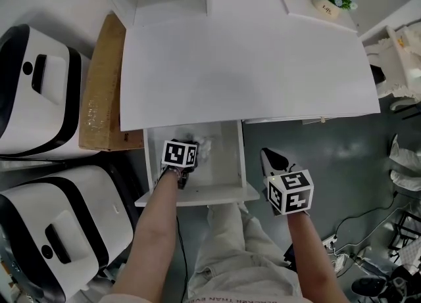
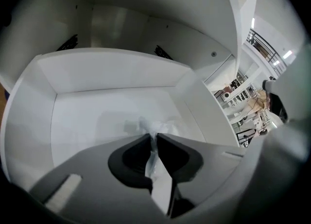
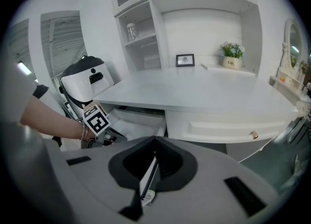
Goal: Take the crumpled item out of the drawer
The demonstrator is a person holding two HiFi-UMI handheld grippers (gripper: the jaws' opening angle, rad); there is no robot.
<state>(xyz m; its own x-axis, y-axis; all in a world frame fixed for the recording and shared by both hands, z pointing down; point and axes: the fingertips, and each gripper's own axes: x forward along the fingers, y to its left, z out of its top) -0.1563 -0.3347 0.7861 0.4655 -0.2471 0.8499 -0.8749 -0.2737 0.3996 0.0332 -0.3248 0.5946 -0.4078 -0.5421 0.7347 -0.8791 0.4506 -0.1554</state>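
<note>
The white drawer (image 1: 197, 195) under the desk stands pulled out. A crumpled white item (image 1: 206, 144) lies in it toward the right wall. My left gripper (image 1: 193, 142) reaches into the drawer at the item. In the left gripper view the jaws (image 2: 153, 136) are pinched together on the crumpled item (image 2: 160, 125), and its white folds show between the tips and behind them. My right gripper (image 1: 268, 156) hangs outside the drawer to its right, above the floor. It is shut (image 3: 155, 141) with nothing in it.
The white desk top (image 1: 250, 65) overhangs the drawer's back. A closed drawer with a small knob (image 3: 253, 134) sits to the right. A cardboard box (image 1: 102, 91) and two white-and-black machines (image 1: 39, 91) stand at the left. Cables lie on the floor (image 1: 368, 223) at the right.
</note>
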